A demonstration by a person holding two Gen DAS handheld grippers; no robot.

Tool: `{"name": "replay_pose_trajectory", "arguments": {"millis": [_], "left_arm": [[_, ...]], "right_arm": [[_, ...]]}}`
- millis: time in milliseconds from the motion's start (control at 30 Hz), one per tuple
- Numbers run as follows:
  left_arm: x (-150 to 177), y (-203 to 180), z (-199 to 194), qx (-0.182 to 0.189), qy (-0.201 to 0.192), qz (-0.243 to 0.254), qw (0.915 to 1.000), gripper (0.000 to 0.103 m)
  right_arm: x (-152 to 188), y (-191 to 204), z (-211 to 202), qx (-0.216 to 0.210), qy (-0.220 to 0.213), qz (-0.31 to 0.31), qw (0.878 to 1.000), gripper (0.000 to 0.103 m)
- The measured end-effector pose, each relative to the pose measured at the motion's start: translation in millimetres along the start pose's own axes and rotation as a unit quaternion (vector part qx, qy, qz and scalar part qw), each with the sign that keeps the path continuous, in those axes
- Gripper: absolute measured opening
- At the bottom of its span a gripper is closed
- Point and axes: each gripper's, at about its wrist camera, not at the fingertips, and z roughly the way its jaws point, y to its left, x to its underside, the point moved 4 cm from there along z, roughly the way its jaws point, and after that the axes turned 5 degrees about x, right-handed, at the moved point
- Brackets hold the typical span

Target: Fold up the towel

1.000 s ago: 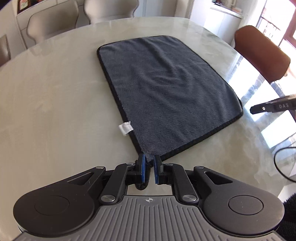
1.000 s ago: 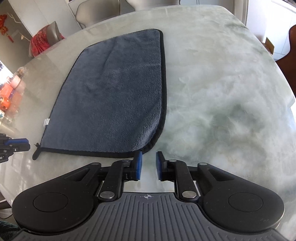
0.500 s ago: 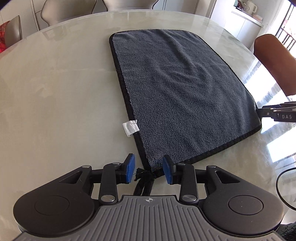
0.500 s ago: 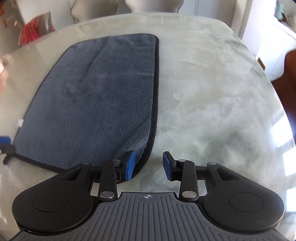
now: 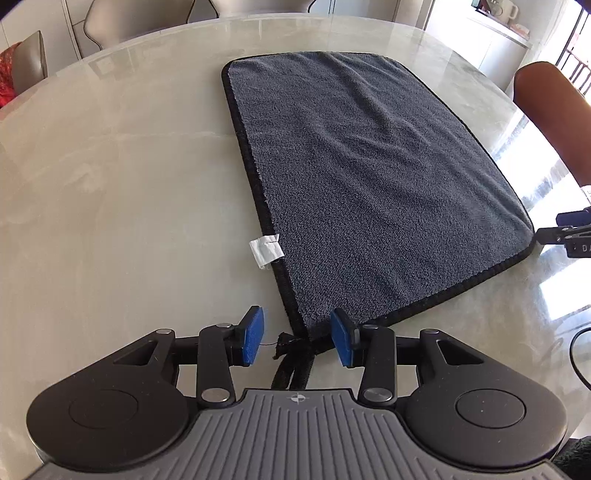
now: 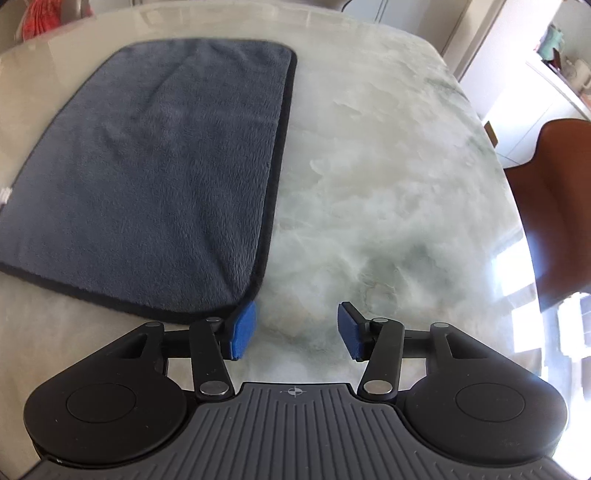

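Note:
A dark grey towel [image 5: 369, 177] with black edging lies flat on the pale marble table [image 5: 110, 184]. A white label [image 5: 266, 251] sticks out from its left edge. My left gripper [image 5: 297, 339] is open, its blue pads either side of the towel's near left corner and its black hanging loop [image 5: 291, 354]. In the right wrist view the towel [image 6: 147, 166] fills the left half. My right gripper [image 6: 295, 332] is open over bare table, its left pad [image 6: 242, 328] just past the towel's near right corner. The right gripper's tip [image 5: 569, 232] shows at the left view's right edge.
A brown chair [image 5: 550, 118] stands at the table's right side, also seen as a brown chair [image 6: 554, 206] in the right wrist view. Beige chairs [image 5: 122, 26] stand beyond the far edge. A black cable [image 5: 580, 354] curves at the right.
My left gripper went from shut on the towel's near left corner to open, letting it go. My right gripper opened wider and shifted right, off the towel's near right corner.

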Motion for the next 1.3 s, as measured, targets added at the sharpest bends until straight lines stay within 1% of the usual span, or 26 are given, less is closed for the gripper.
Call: {"name": "replay_pose_trajectory", "arguments": {"millis": [33,100,133,167,233,300,367,400,433,500,600,700,733,767,800,833,867,900,933,967,1000,1100,1167,1200,1267,1300], "left_arm": [[-3,0,-1,0.002,-0.002,0.002,1.0,0.042],[-22,-4,-2,0.006,-0.02,0.019,0.9996,0.043],[-34,-5,-2,0.006,-0.028,0.026,0.9993,0.048],[-46,-6,-1,0.005,-0.038,0.032,0.9987,0.05],[-71,-7,4,-0.003,-0.065,0.041,0.997,0.054],[-97,-8,14,-0.012,-0.094,0.039,0.9947,0.055],[-120,-5,28,-0.017,-0.113,0.018,0.9933,0.059],[-128,-4,35,-0.017,-0.121,0.009,0.9925,0.061],[-134,-3,42,-0.016,-0.129,0.0,0.9915,0.063],[-142,-3,53,-0.016,-0.139,-0.013,0.9901,0.064],[-144,-3,75,-0.013,-0.128,-0.013,0.9916,0.065],[-142,-1,93,-0.007,-0.107,-0.018,0.9941,0.065],[-140,-1,95,-0.008,-0.107,-0.015,0.9941,0.067],[-137,-1,95,-0.01,-0.11,-0.01,0.9938,0.07],[-136,-1,96,-0.02,-0.107,0.0,0.994,0.073],[-134,-1,96,-0.033,-0.103,0.012,0.9941,0.073],[-133,0,97,-0.045,-0.098,0.024,0.9939,0.078],[-131,1,97,-0.056,-0.094,0.026,0.9936,0.086],[-128,9,97,-0.066,-0.09,0.007,0.9938,0.091],[-125,16,97,-0.069,-0.09,-0.01,0.9934,0.092],[-123,21,97,-0.069,-0.092,-0.018,0.9932,0.095],[-121,33,96,-0.07,-0.092,-0.029,0.9929,0.095],[-126,32,93,-0.071,-0.095,-0.022,0.9927,0.09],[-128,30,91,-0.071,-0.102,-0.018,0.9921,0.088],[-141,24,91,-0.058,-0.122,-0.004,0.9908,0.088],[-147,20,91,-0.051,-0.133,0.003,0.9898,0.088]], "right_arm": [[-4,-1,-3,-0.02,-0.015,0.011,1.0,0.05],[-23,-2,-8,-0.068,-0.045,0.043,0.996,0.05],[-32,-3,-10,-0.092,-0.061,0.059,0.992,0.05],[-44,-3,-12,-0.109,-0.08,0.067,0.989,0.05],[-73,0,-11,-0.121,-0.137,0.069,0.981,0.05],[-93,5,-3,-0.124,-0.157,0.068,0.977,0.047],[-111,10,9,-0.138,-0.158,0.072,0.975,0.045],[-124,15,20,-0.154,-0.16,0.081,0.972,0.045],[-129,16,26,-0.161,-0.158,0.083,0.971,0.045],[-142,25,43,-0.186,-0.149,0.094,0.967,0.045],[-154,37,59,-0.209,-0.145,0.094,0.962,0.045],[-157,49,76,-0.237,-0.136,0.078,0.959,0.045],[-157,52,81,-0.235,-0.132,0.07,0.96,0.045],[-156,52,84,-0.222,-0.129,0.06,0.965,0.045],[-155,53,88,-0.209,-0.126,0.05,0.968,0.043],[-153,53,87,-0.198,-0.13,0.04,0.971,0.043],[-151,52,86,-0.186,-0.14,0.027,0.972,0.043],[-148,48,86,-0.153,-0.147,0.012,0.977,0.043],[-146,44,85,-0.13,-0.149,0.005,0.98,0.043],[-143,36,86,-0.113,-0.152,0.002,0.982,0.043],[-140,27,86,-0.096,-0.155,0.0,0.983,0.042],[-140,10,88,-0.096,-0.146,0.027,0.984,0.042],[-145,6,86,-0.107,-0.136,0.043,0.984,0.044],[-150,6,82,-0.123,-0.148,0.052,0.98,0.047],[-162,12,77,-0.157,-0.169,0.059,0.971,0.048],[-169,19,79,-0.159,-0.175,0.053,0.97,0.048]]}}
